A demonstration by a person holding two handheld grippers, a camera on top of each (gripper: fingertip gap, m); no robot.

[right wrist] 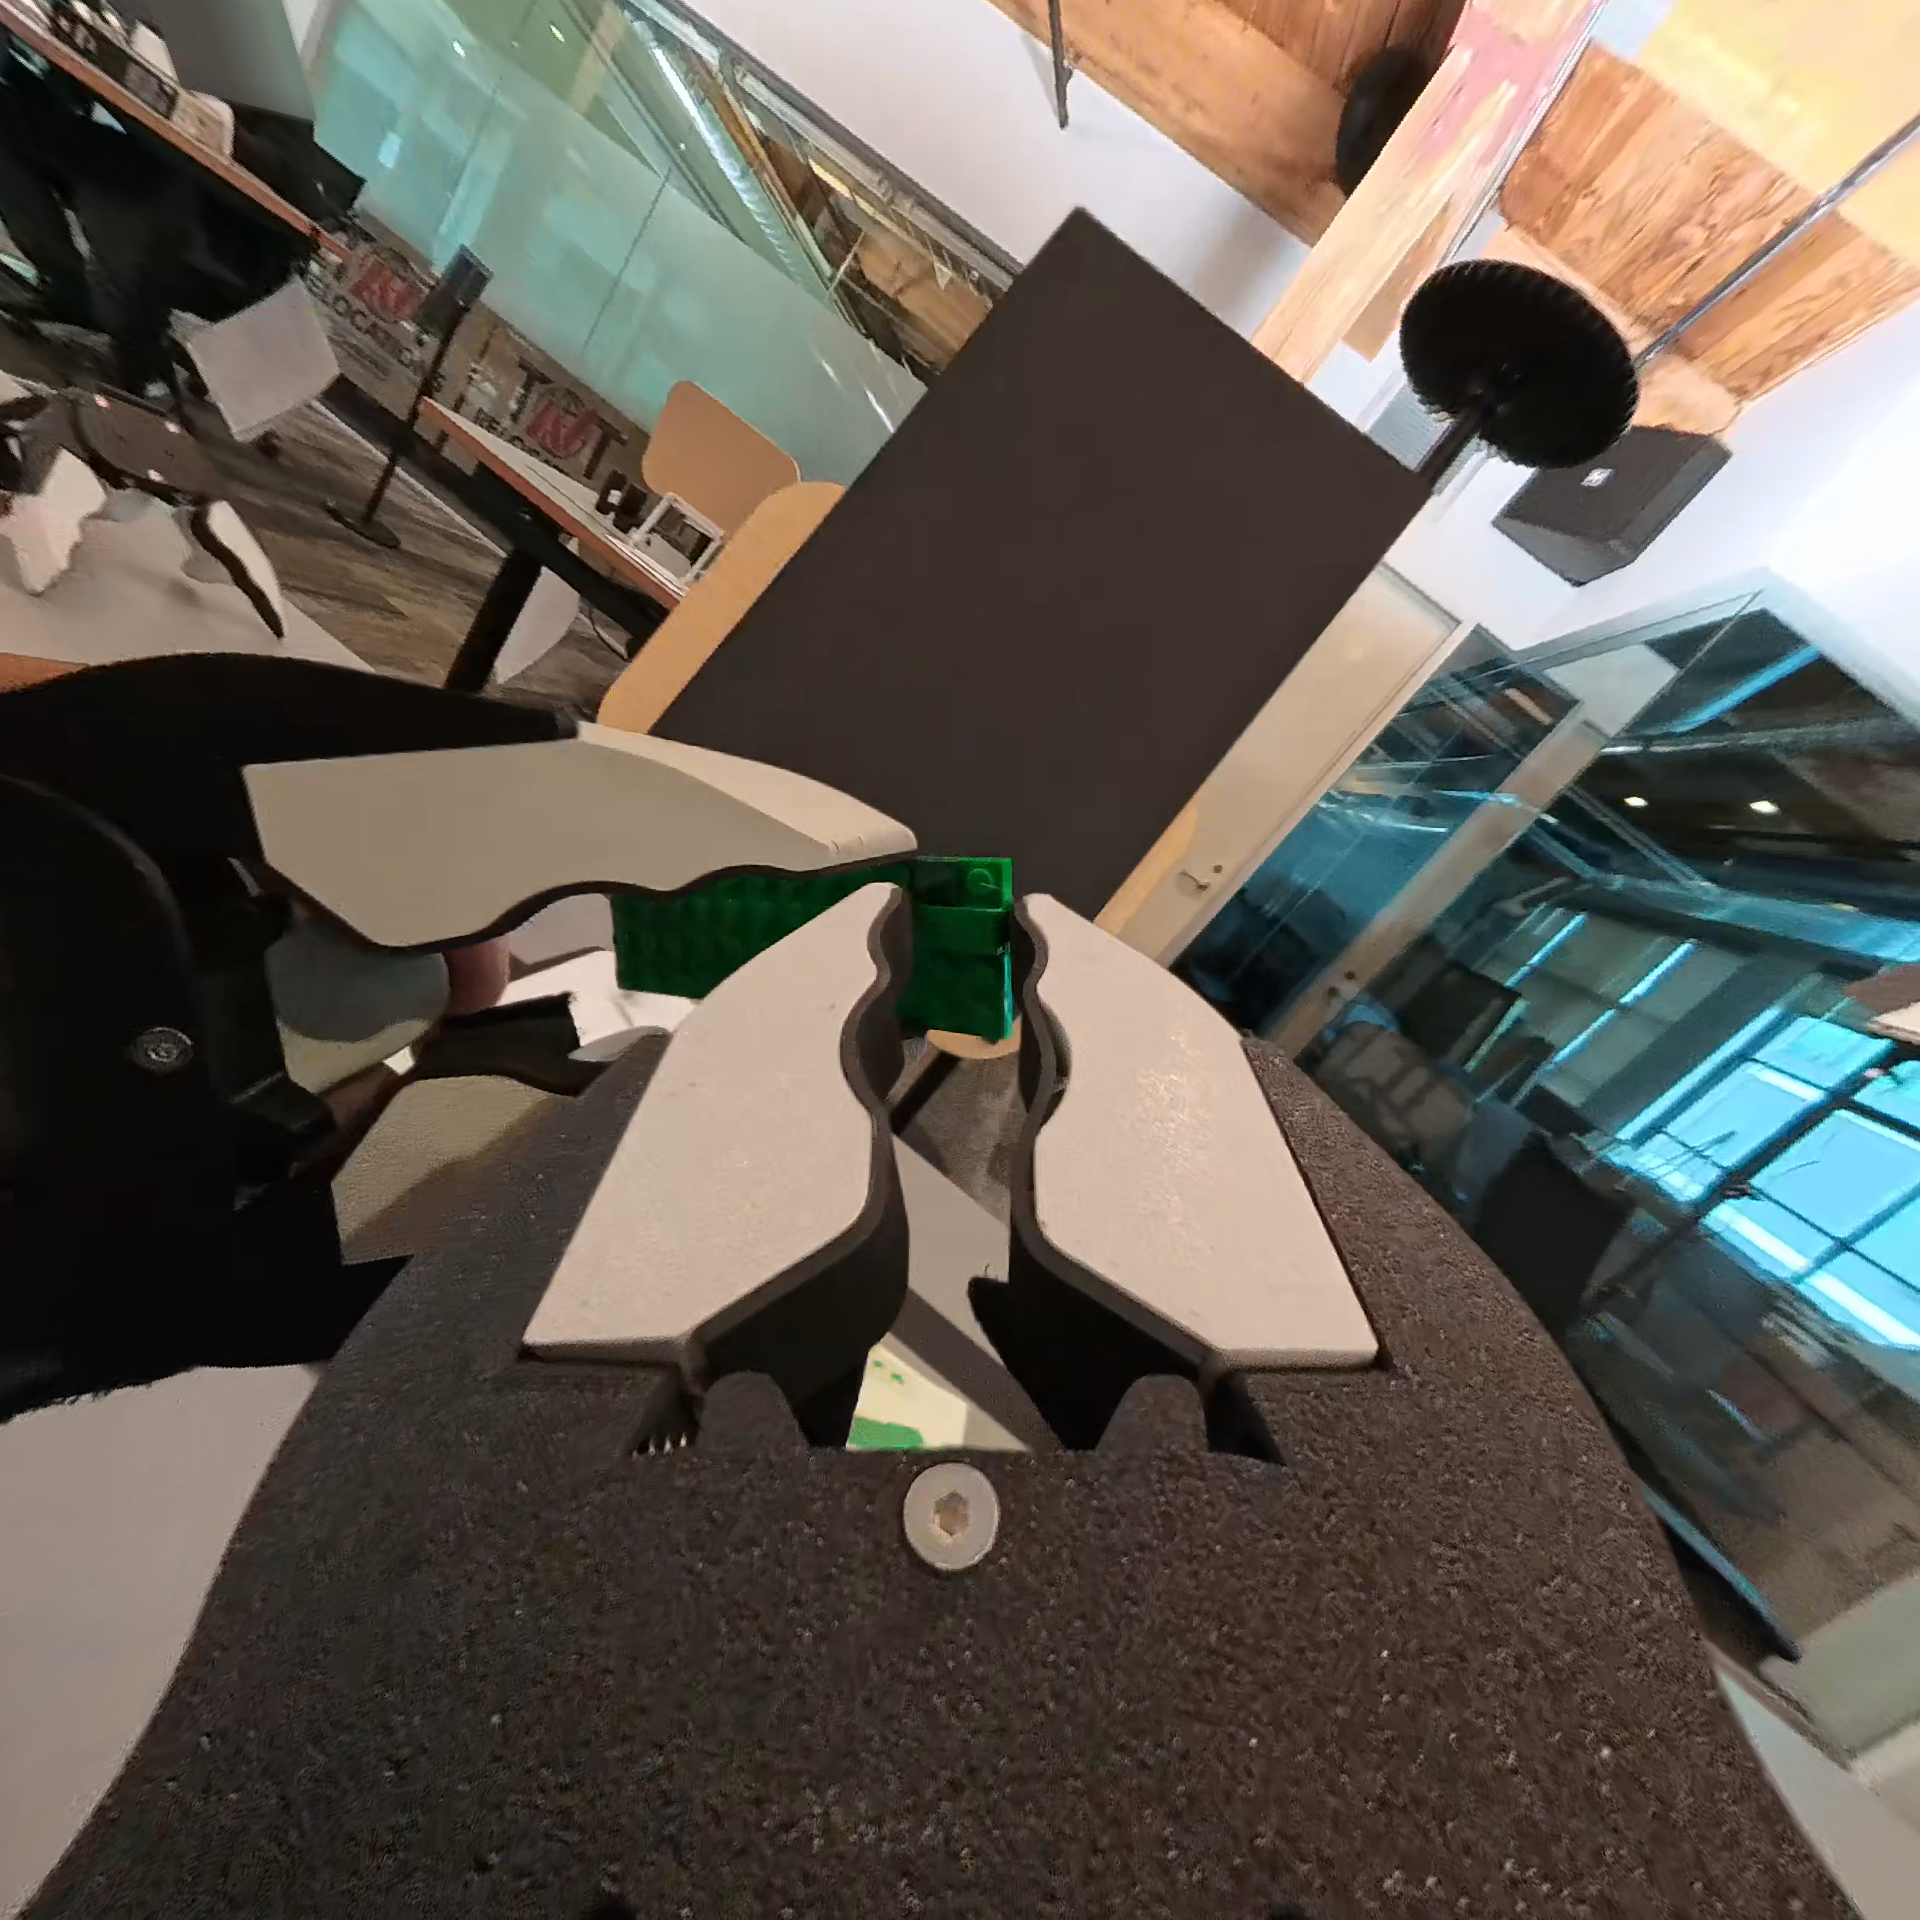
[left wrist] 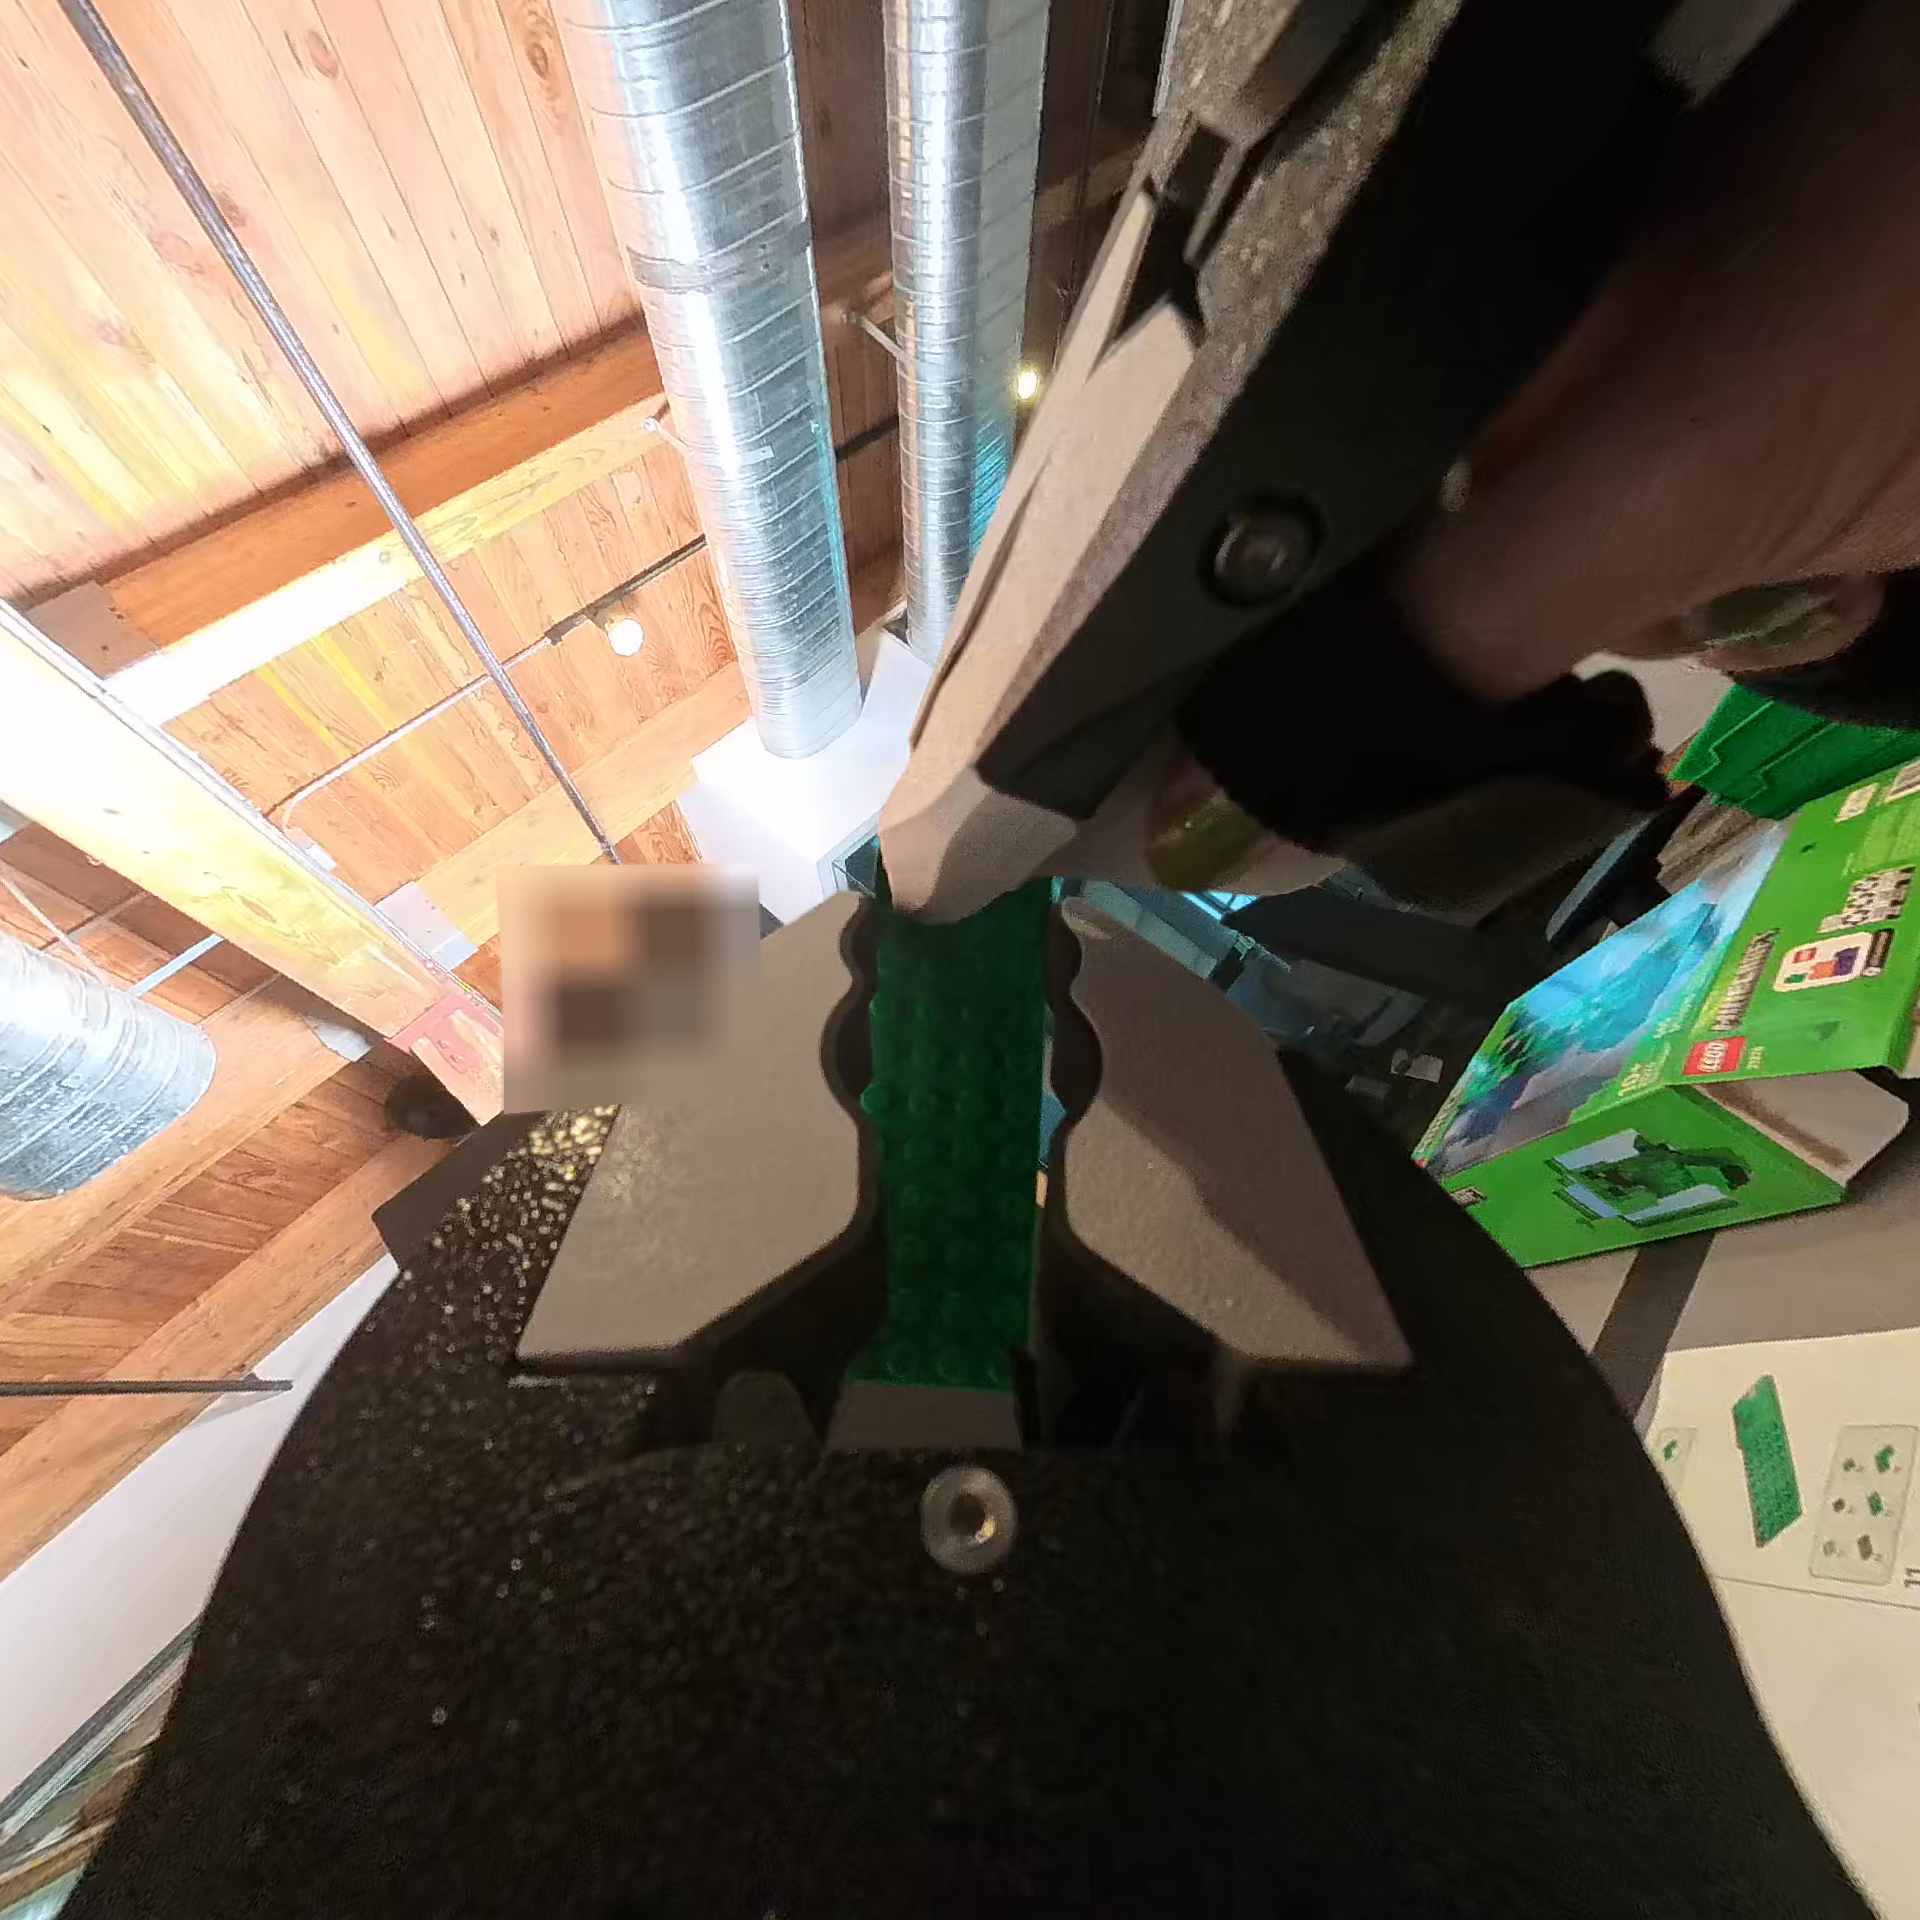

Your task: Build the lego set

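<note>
Left hand-held gripper [left wrist: 956, 1039] is clamped on a long green plate [left wrist: 956, 1122], held edgewise in the air. Right hand-held gripper [right wrist: 956, 935] meets the plate's far end, its fingers closed on a small green piece [right wrist: 961, 961] there (seated or not, I cannot tell). Farther off, at the desk's [left wrist: 1766, 1320] right edge, lie the instruction sheet [left wrist: 1808, 1496] and the green box [left wrist: 1662, 1143]. The build looks barely begun: one plate, one small part, nearly everything left.

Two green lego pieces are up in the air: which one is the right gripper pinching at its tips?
The small green piece, pinched between the right gripper tips. The other, the long studded green plate, is clamped lengthwise in the left gripper.
</note>
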